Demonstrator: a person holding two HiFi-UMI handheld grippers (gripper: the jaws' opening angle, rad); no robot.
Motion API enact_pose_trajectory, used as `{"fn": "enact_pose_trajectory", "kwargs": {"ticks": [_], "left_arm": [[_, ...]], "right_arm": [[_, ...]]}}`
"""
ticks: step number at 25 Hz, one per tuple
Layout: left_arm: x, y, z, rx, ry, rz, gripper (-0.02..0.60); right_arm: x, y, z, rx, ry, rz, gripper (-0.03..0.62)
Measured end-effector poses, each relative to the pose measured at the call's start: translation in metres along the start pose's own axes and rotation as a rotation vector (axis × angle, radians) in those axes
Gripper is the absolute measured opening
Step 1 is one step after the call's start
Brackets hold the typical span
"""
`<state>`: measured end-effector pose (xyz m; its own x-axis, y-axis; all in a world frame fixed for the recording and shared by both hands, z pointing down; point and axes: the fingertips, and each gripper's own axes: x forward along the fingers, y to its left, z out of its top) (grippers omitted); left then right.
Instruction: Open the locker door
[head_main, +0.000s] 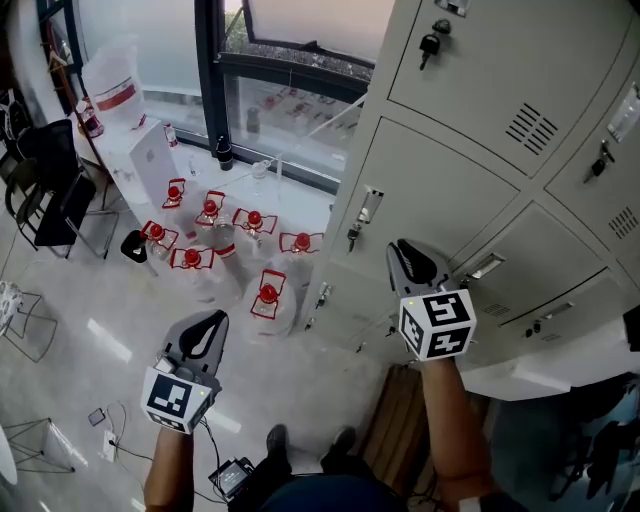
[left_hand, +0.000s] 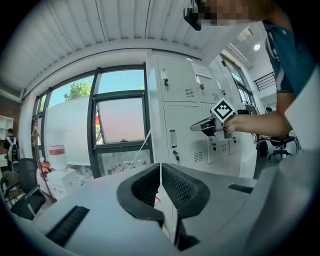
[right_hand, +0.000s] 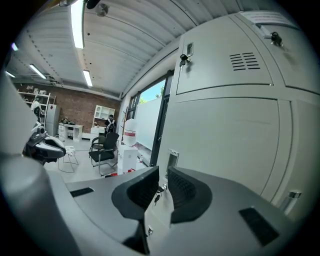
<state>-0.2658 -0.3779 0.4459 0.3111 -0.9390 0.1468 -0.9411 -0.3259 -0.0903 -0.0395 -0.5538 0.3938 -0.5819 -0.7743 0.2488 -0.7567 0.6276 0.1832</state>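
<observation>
This is an office or shared workroom. A bank of grey metal lockers (head_main: 470, 120) fills the right side, each door with vent slots (head_main: 530, 127) and a keyed lock, one with keys (head_main: 430, 45) hanging in it. Tall dark-framed windows (head_main: 290, 70) run along the far side above a pale polished floor (head_main: 90, 330). Black office chairs (right_hand: 102, 147) stand at the left. At the far end of the room is a brick wall (right_hand: 70, 107) with white shelves (right_hand: 107, 112) and a white counter (right_hand: 70, 129). Strip lights (right_hand: 77, 22) line the ribbed ceiling. Clear water jugs (head_main: 210, 215) with red caps stand grouped on the floor near the windows.
</observation>
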Motion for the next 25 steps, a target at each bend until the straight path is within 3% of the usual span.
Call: {"fn": "enact_pose_trajectory", "kwargs": {"ticks": [12, 25], "left_arm": [[-0.013, 0.02, -0.044, -0.064, 0.04, 0.035, 0.028], [-0.023, 0.03, -0.071, -0.104, 0.056, 0.051, 0.028]], "right_arm": [[0.083, 0.008, -0.013, 0.005, 0.048, -0.014, 0.041], [0.132, 0.0, -0.028, 0.004, 0.077, -0.098, 0.043]]}}
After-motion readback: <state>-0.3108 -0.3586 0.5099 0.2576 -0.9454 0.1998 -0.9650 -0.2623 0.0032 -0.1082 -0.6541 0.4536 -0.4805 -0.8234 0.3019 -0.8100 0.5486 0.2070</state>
